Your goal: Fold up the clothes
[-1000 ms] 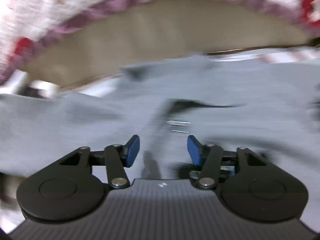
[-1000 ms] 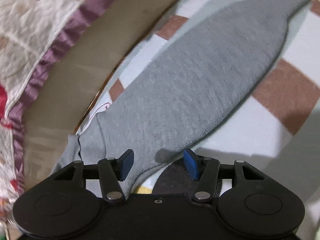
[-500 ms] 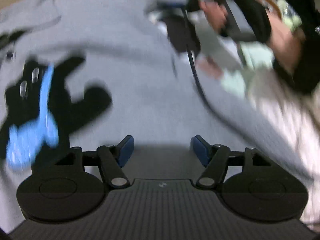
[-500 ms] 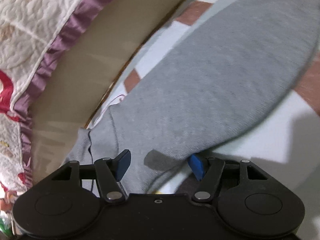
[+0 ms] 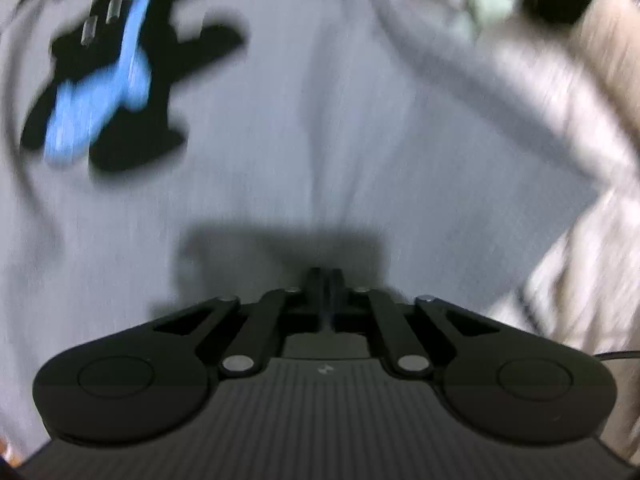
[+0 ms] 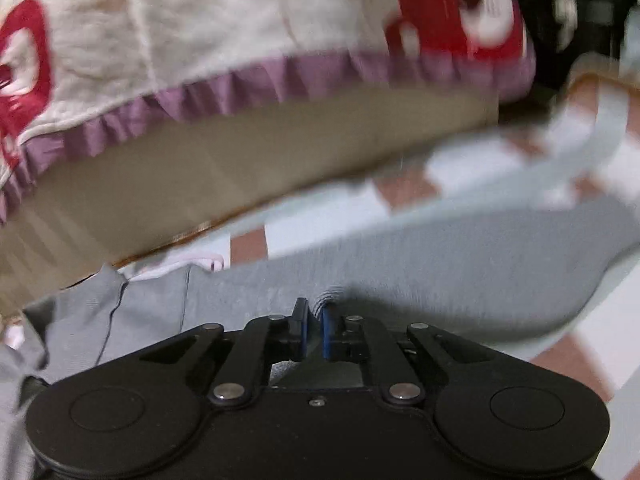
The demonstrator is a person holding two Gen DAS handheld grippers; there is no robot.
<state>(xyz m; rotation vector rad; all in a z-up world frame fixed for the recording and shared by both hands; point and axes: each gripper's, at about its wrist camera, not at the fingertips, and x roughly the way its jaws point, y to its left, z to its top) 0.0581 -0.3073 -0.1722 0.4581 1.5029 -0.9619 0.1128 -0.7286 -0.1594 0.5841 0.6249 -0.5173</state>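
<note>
1. The left gripper point(image 5: 323, 280) had its two black fingers pressed flat together, nothing visibly showing between them, right down against the grey sweatshirt point(image 5: 280, 160); whether any cloth was pinched there I couldn't tell
2. A dark shadow of the tool lay on the cloth just beyond those fingers
3. Further out, up to the left, the sweatshirt carried a black and blue print point(image 5: 120, 80), smeared by motion blur so I couldn't make out the figure
4. Off to the right a grey sleeve point(image 5: 480, 80) ran diagonally away from the body of the garment, with pale bedding point(image 5: 592, 240) beside it; everything in that view was blurred
5. The right gripper point(image 6: 314, 316) had its blue pads point(image 6: 326, 332) drawn in close with a small pucker of grey fabric nipped between them, near the sweatshirt's edge
6. To the left of that grip a seam point(image 6: 186, 300) crossed the cloth, and the fabric bunched towards the lower left corner
7. The garment lay spread over a checked sheet point(image 6: 580, 340) of pale blue, white and brown squares
8. Beyond the sheet stood a tan board point(image 6: 280, 152), and draped over its top hung a white quilt point(image 6: 180, 28) with red patches and a purple frill point(image 6: 240, 88) along its lower edge
</note>
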